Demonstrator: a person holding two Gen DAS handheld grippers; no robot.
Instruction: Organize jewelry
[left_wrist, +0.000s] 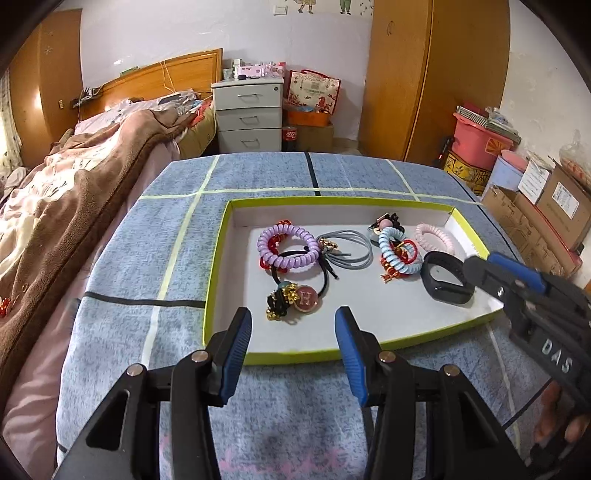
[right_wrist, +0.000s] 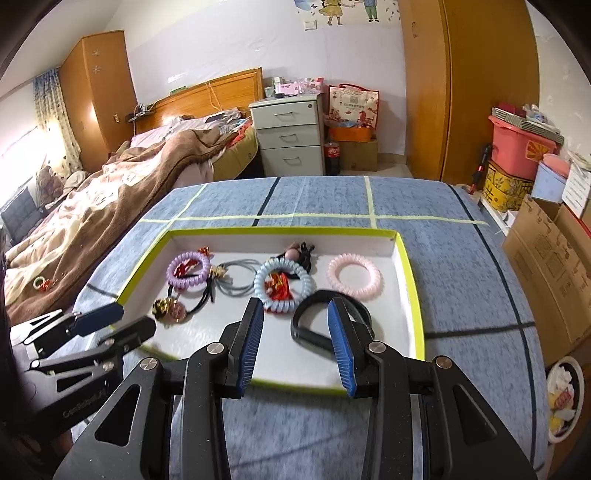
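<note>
A white tray with a lime-green rim (left_wrist: 214, 277) (right_wrist: 415, 295) lies on the blue checked tablecloth. It holds a purple coil tie (left_wrist: 286, 247) (right_wrist: 188, 273), a grey elastic (left_wrist: 347, 249), a light-blue coil tie (left_wrist: 399, 254) (right_wrist: 284, 284), a pink coil tie (left_wrist: 436, 236) (right_wrist: 354, 277), a black tie with a pink H charm (left_wrist: 306, 297) and a black wristband (left_wrist: 448, 295) (right_wrist: 300, 330). My left gripper (left_wrist: 293, 317) (right_wrist: 133, 319) stands open over the tray's near-left rim, holding nothing. My right gripper (right_wrist: 295, 310) (left_wrist: 480, 266) is open just above the wristband, and its right finger hides part of the band.
A bed with a brown blanket (left_wrist: 74, 206) runs along the table's left side; a small ring (right_wrist: 38, 282) lies on it. Cardboard boxes (right_wrist: 546, 266) and a pink bin (left_wrist: 476, 140) stand at the right. A white drawer unit (left_wrist: 251, 114) is behind the table.
</note>
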